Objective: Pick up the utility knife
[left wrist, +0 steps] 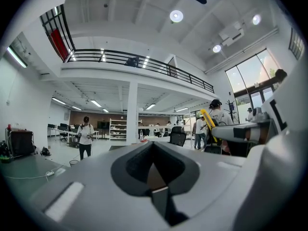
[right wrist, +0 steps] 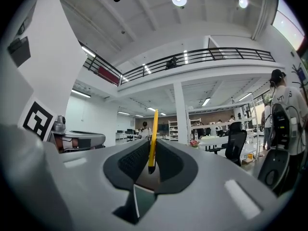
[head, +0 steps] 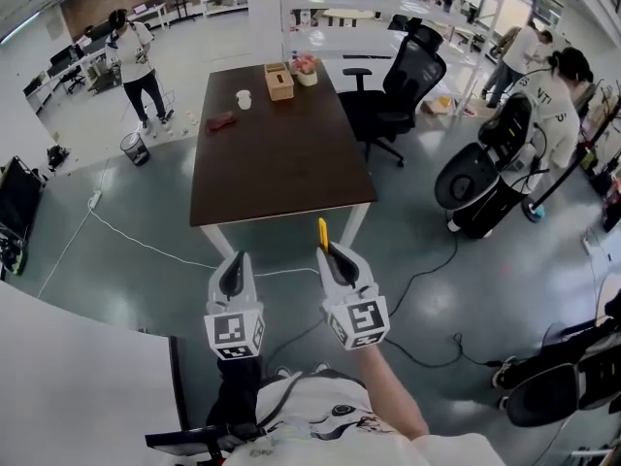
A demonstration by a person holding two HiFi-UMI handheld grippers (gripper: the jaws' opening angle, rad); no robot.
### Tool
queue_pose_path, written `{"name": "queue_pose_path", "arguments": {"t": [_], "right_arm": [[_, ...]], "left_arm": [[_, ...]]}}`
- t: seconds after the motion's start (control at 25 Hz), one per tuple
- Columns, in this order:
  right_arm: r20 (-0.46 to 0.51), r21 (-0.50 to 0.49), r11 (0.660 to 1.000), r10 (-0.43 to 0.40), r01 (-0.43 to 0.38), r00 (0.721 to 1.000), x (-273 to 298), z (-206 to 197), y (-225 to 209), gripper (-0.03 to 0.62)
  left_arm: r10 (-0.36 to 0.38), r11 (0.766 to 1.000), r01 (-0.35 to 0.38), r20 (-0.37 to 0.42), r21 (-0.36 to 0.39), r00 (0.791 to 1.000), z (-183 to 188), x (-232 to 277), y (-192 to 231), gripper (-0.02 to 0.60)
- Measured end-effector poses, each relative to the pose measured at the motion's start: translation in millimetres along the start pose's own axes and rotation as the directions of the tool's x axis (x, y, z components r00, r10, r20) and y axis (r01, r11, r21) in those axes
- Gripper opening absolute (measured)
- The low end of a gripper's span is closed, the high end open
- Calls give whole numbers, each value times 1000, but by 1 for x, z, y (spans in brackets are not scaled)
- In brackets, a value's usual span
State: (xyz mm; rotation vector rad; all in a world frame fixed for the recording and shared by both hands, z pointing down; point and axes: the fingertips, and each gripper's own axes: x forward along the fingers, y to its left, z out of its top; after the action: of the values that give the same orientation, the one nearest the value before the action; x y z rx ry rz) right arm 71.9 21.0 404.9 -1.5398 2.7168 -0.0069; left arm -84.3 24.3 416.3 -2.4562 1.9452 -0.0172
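The yellow utility knife (head: 322,232) sticks out forward from my right gripper (head: 328,253), which is shut on it in the air before the near end of the dark brown table (head: 281,175). In the right gripper view the knife (right wrist: 153,137) stands as a thin yellow bar pinched between the dark pads of the right gripper (right wrist: 151,146). My left gripper (head: 236,260) hangs level beside it, jaws together with nothing between them. The left gripper view shows the left gripper (left wrist: 153,146) shut and empty, with the knife (left wrist: 208,121) off to the right.
On the table's far end sit a wooden tissue box (head: 279,82), a white cup (head: 244,99), a flower pot (head: 307,71) and a reddish object (head: 221,120). A black office chair (head: 403,81) stands right of the table. Cables (head: 146,241) cross the floor. People and black equipment (head: 480,178) stand right.
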Motion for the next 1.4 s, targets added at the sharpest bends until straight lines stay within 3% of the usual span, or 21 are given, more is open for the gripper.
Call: {"name": "queue_pose_path", "arguments": {"t": [0.92,1.4], "right_arm": [[-10,-13,1000,-21,21,1000,10,1,-4,44],[-10,-19,1000,-11,10,1000,14,-5,-3,43]], "left_arm": [[-31,1000,31,16,5,999,3,12,2,-3],[-13,1000,13,18,4,1000,-1,12,8,-3]]}}
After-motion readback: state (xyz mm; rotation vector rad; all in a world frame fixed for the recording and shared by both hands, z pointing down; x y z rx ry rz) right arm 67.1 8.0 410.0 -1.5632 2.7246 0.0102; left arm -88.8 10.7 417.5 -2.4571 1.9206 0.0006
